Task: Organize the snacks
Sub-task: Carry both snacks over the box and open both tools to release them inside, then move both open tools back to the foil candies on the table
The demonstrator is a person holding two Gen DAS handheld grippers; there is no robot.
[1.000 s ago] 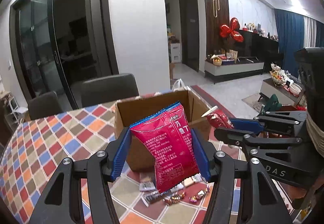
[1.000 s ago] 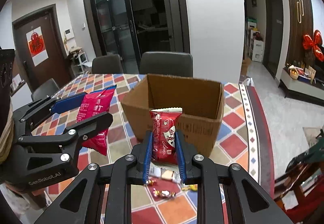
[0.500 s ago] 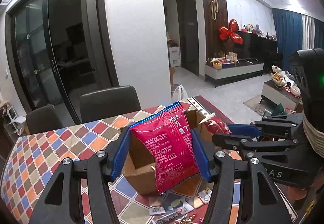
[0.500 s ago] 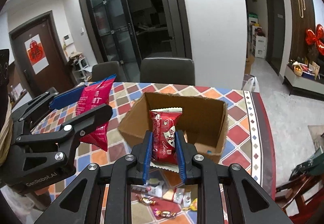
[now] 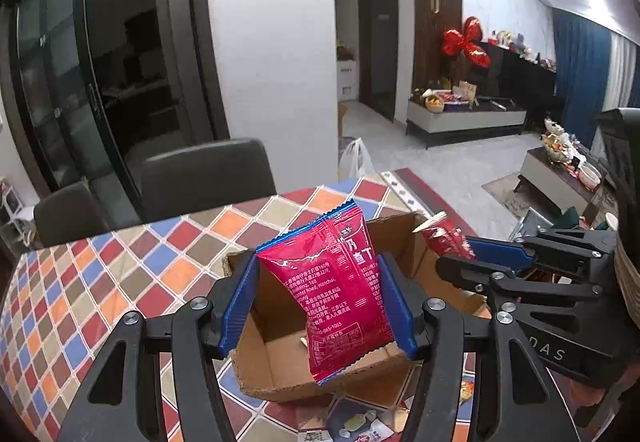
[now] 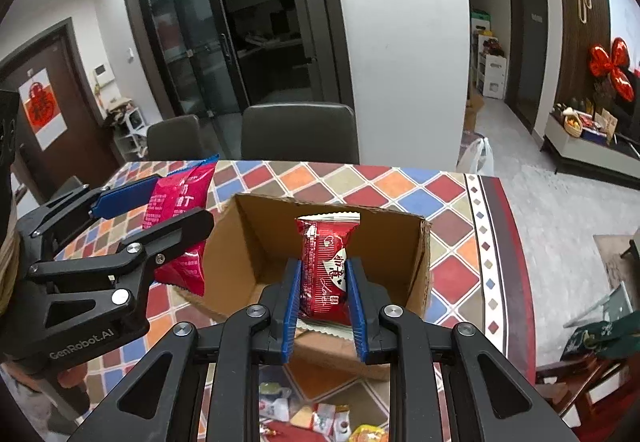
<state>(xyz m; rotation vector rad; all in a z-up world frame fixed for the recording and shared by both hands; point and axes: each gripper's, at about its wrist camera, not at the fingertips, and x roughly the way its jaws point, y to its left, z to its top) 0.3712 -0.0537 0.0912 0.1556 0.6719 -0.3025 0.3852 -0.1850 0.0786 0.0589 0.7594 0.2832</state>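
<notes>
White pillar [image 5: 268, 54] at twelve o'clock; dark glass doors [image 5: 100, 74] at ten; two grey chairs [image 6: 300, 134] behind the checkered table [image 5: 120, 262].

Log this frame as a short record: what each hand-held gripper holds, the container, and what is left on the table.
left hand-held gripper: shut on pink snack bag
right hand-held gripper: shut on small red packet
container: open cardboard box, on checkered tablecloth
position: both packets held above the box opening
left on table: small wrapped candies, near side of the box
</notes>
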